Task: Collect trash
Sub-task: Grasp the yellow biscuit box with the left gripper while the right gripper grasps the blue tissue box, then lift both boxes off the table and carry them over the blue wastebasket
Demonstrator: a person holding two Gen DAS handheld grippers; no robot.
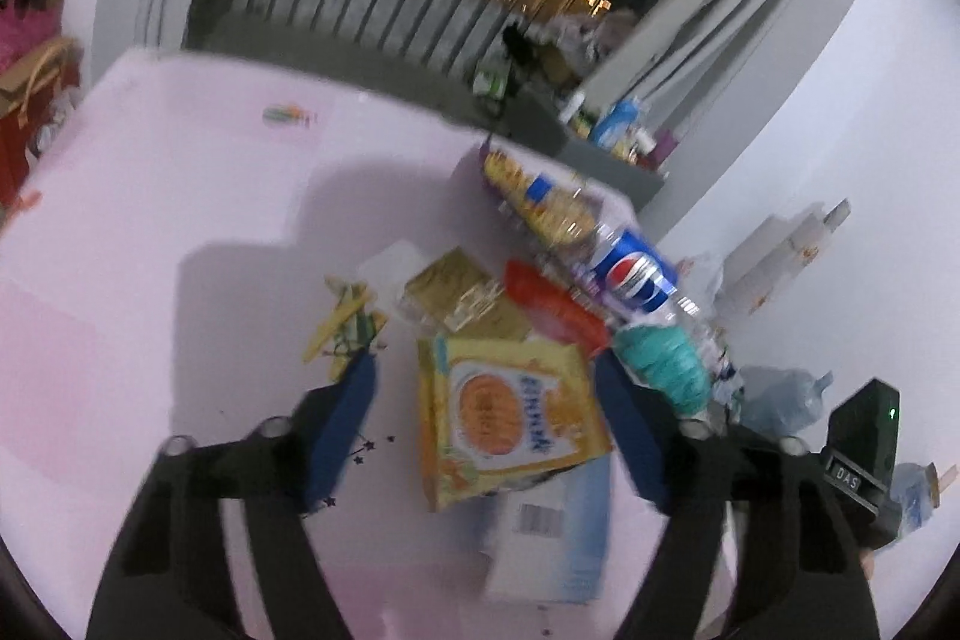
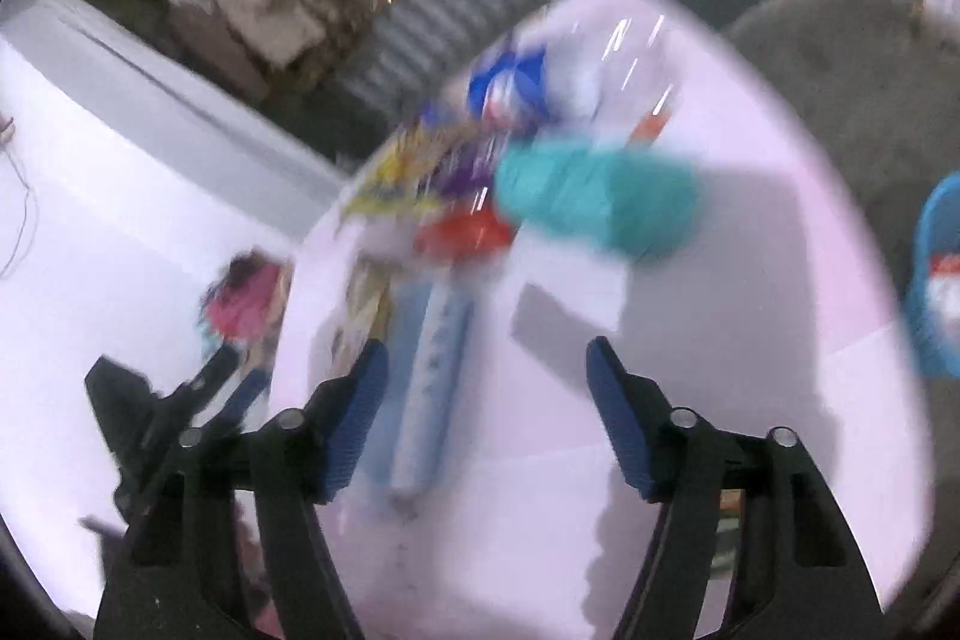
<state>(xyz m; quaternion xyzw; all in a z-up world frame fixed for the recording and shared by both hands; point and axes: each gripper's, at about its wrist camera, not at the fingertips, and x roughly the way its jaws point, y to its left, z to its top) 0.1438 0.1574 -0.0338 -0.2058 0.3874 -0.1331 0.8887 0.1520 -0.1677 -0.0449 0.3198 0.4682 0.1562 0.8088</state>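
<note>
reaching for: we judged the step to be the pick of a yellow and orange printed snack wrapper (image 1: pixel 510 418), which lay flat on the pale pink tabletop (image 1: pixel 180 220) between the blue pads of our left gripper (image 1: pixel 486 412).
left tool: spread wide, pads either side of the wrapper and not pressing it.
right tool: our right gripper (image 2: pixel 486 418) was spread too, nothing between its pads, hanging over bare table; its view was badly blurred.
trash pile: a pepsi-labelled clear plastic bottle (image 1: pixel 636 274), a crumpled teal bag (image 1: pixel 666 358), a red wrapper (image 1: pixel 552 304) and a gold foil packet (image 1: pixel 456 292) lay crowded just beyond the wrapper.
next move: we thought it called for lowering and closing on the wrapper's edges without snagging the white and pale blue carton (image 1: pixel 552 532) under it.
edges: the pile sat near the table's right edge.
open room: bare table to the left.
</note>
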